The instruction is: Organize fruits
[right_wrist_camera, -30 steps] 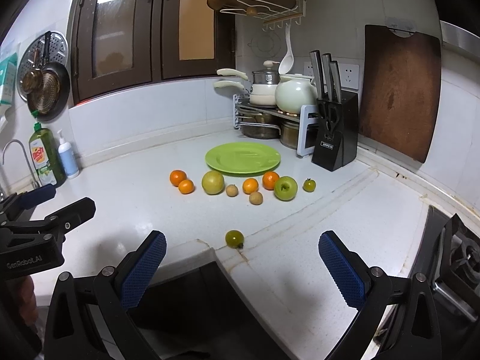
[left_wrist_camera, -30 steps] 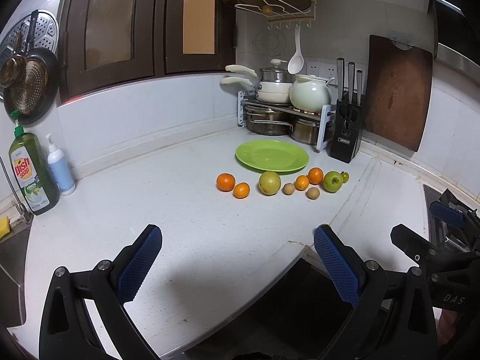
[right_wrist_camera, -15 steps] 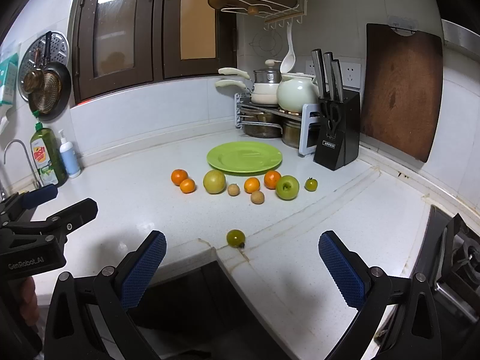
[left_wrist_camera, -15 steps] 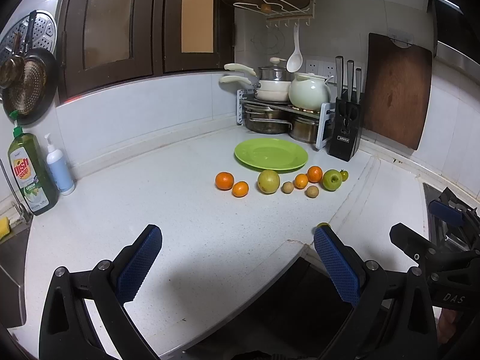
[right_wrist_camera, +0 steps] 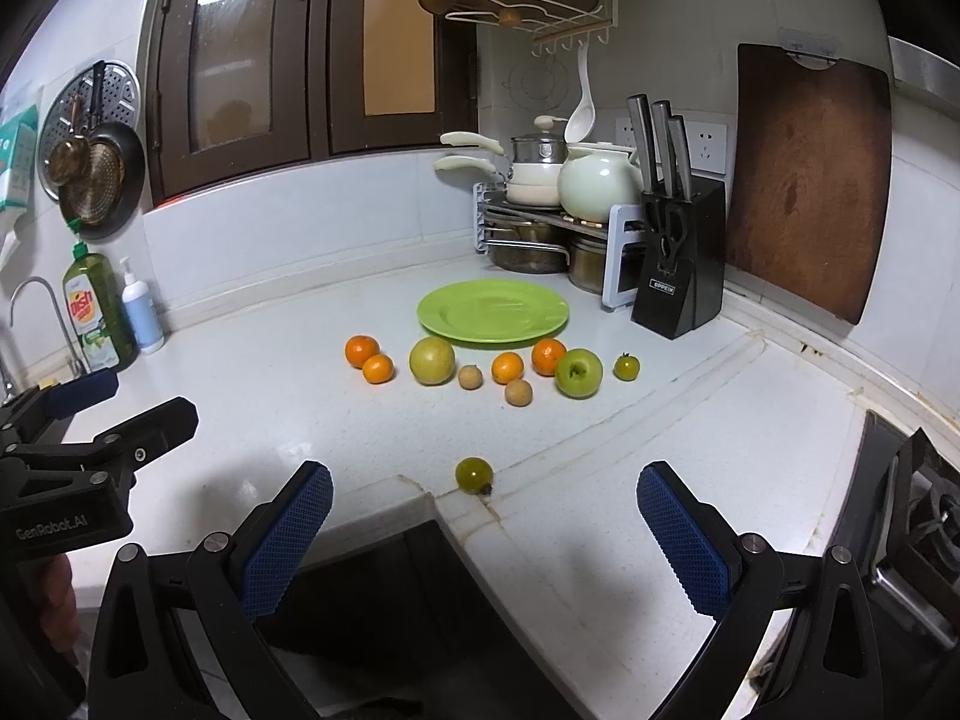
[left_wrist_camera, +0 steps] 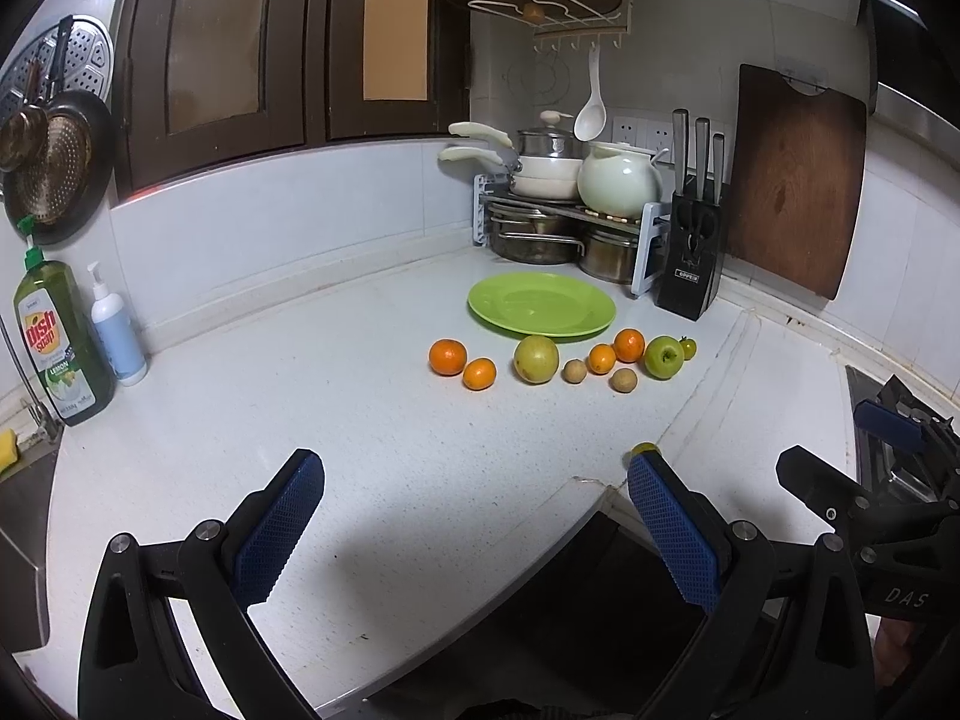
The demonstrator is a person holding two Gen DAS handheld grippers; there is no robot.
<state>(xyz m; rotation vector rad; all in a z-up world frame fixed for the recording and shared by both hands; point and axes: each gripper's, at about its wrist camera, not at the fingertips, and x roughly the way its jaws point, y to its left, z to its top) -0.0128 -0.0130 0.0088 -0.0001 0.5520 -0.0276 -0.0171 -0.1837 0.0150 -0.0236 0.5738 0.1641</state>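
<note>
From the left wrist we see our left gripper [left_wrist_camera: 474,531], jaws spread and empty, over the white worktop [left_wrist_camera: 336,420]. The fruits [left_wrist_camera: 558,358] lie in a row just before the green plate [left_wrist_camera: 541,305]; a bottle [left_wrist_camera: 59,342] reads "dish soap LEMON".

From the right wrist, our right gripper [right_wrist_camera: 485,537] has its jaws spread too. A small green tomato [right_wrist_camera: 474,475] sits alone near the worktop's edge, between the jaws and the row. The knife block [right_wrist_camera: 678,267] reads "OPPEIN".

Both views have edged slightly toward the fruit row [left_wrist_camera: 558,357].
</note>
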